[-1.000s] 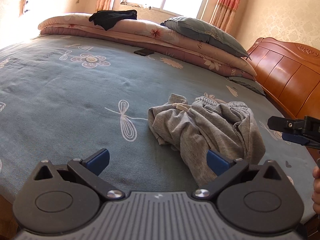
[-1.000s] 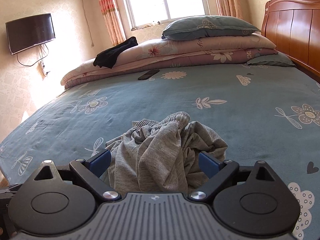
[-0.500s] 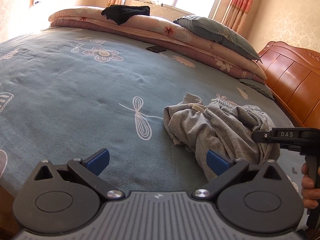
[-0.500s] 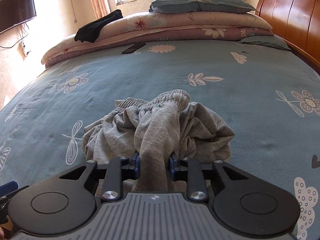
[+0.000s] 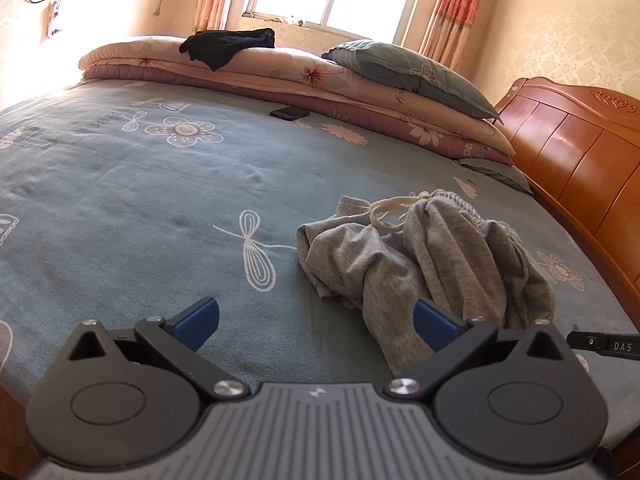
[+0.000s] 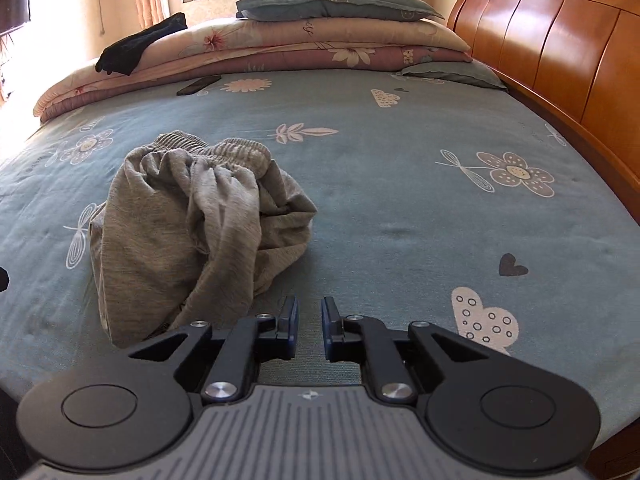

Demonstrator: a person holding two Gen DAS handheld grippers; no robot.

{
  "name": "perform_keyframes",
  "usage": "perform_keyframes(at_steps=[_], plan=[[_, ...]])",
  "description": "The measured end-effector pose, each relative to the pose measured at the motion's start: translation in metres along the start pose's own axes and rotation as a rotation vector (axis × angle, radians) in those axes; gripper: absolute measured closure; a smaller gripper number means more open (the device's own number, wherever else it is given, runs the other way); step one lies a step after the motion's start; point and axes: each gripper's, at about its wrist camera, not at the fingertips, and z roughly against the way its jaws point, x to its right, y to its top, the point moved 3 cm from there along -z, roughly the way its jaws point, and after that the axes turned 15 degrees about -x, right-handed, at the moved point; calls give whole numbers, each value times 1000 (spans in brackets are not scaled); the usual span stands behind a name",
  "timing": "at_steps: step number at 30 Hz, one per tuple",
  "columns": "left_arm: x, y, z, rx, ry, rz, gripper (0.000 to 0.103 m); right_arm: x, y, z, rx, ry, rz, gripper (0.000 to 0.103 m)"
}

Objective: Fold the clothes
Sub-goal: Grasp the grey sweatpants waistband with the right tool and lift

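A crumpled pair of grey shorts with an elastic waistband and a white drawstring lies in a heap on the blue-green flowered bedsheet. My left gripper hovers open just in front of the heap, and a hanging flap of cloth reaches down near its right finger. In the right wrist view the shorts lie to the left of my right gripper. Its jaws stand a narrow gap apart with only sheet showing between them. The tip of that gripper pokes in at the right edge of the left wrist view.
Folded quilts with a pillow and a black garment on top are stacked along the far side. A dark phone lies in front of them. A wooden headboard runs along the right.
The right gripper closed from wide open onto a fold of the shorts, then swung right. It now sits beside the heap with nothing in it. The left gripper barely moved.
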Motion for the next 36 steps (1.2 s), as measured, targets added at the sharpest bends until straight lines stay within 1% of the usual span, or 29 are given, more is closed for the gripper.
perform_keyframes(at_steps=[2, 3, 4, 5, 6, 7, 10, 13, 15, 16, 18, 20, 21, 22, 23, 25, 26, 30, 34, 36], plan=[[2, 1, -1, -1, -10, -3, 0, 7, 0, 3, 6, 71, -47, 71], [4, 0, -2, -6, -14, -7, 0, 5, 3, 5, 16, 95, -45, 59], [5, 0, -2, -12, -18, -12, 0, 3, 5, 6, 27, 118, -43, 51], [7, 0, -3, -18, -21, -17, 0, -2, 8, 8, 40, 124, -21, 48], [8, -1, -3, -24, -20, -33, 0, -7, 12, 9, 53, 129, 1, 40], [10, -1, -4, -29, -20, -49, 0, -14, 15, 9, 66, 131, 24, 37], [11, -3, -5, -31, -5, -70, 0, -31, 29, 5, 74, 139, 69, 34], [6, -3, -8, -47, -28, -53, 0, -45, 48, -7, 57, 153, 89, 34], [3, -3, -10, -52, -26, -44, 0, -48, 60, -17, 45, 151, 81, 32], [1, -3, -11, -54, -23, -40, 0, -49, 67, -24, 29, 161, 79, 30], [-3, -3, -14, -60, -18, -33, 0, -49, 78, -36, 0, 186, 55, 30], [-6, -2, -18, -68, -18, -25, 0, -50, 89, -49, -38, 225, 44, 30], [-8, -2, -19, -72, -19, -21, 0, -52, 92, -54, -46, 228, 28, 39], [-8, -2, -20, -77, -18, -19, 0, -53, 94, -56, -54, 239, 33, 64], [-9, -2, -21, -82, -17, -16, 0, -55, 95, -57, -56, 245, 37, 77], [-10, -2, -21, -88, -14, -19, 0, -59, 93, -51, -29, 215, 60, 84], [-11, -2, -21, -88, -13, -21, 0, -61, 89, -46, -9, 191, 81, 84], [-8, -1, -17, -84, -22, -17, 0, -55, 68, -24, 15, 142, 124, 87], [-2, -2, -10, -69, -22, -40, 0, -28, 36, -2, -13, 96, 107, 88], [2, -2, -8, -66, -27, -48, 0, -13, 20, -2, -59, 78, 69, 88]])
